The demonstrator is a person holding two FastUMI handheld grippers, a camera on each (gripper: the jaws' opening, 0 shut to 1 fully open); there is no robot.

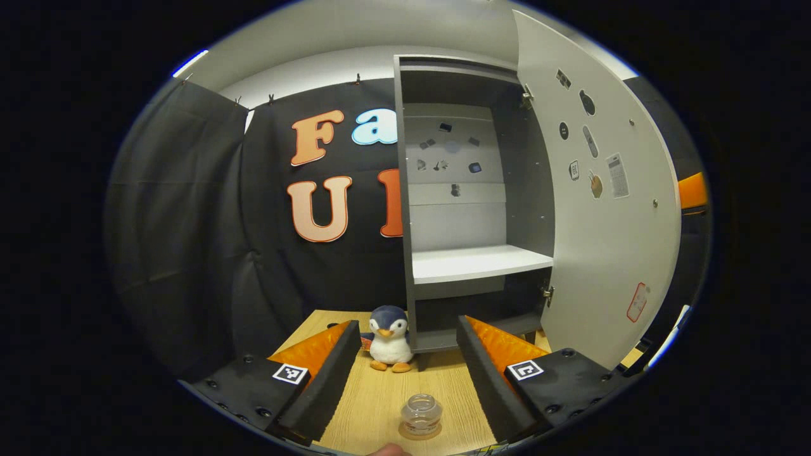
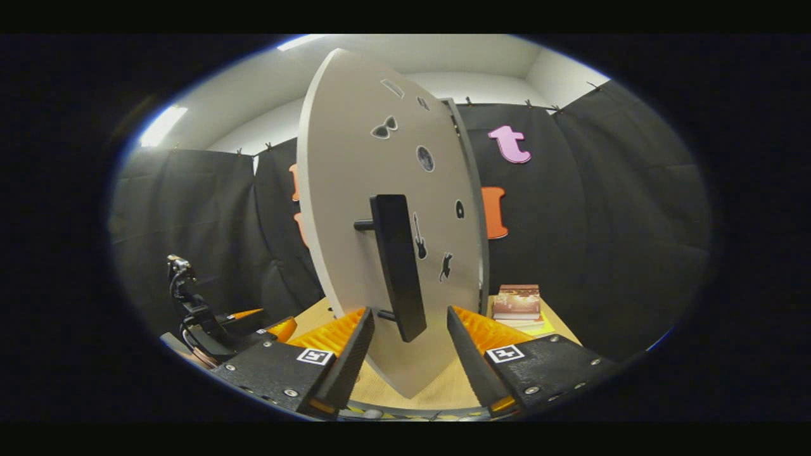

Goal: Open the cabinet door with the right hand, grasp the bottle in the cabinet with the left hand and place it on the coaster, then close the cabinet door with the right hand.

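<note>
Cabinet (image 1: 469, 190) seen ahead of left claw (image 1: 405, 373), door (image 1: 602, 209) swung open to its right. White shelf (image 1: 478, 263) inside seen bare. Left claw spread wide, nothing held. Bottle (image 1: 421, 413) seen standing on coaster (image 1: 419, 433) on table (image 1: 374, 405), below and between the fingers, untouched. Toy penguin (image 1: 389, 339) seen beyond, beside cabinet base.

Right gripper view: right claw (image 2: 408, 345) spread wide, nothing gripped; door handle (image 2: 398, 266) seen ahead between fingers, contact not determinable. Books (image 2: 517, 303) seen ahead to right. Left claw seen low to left.
</note>
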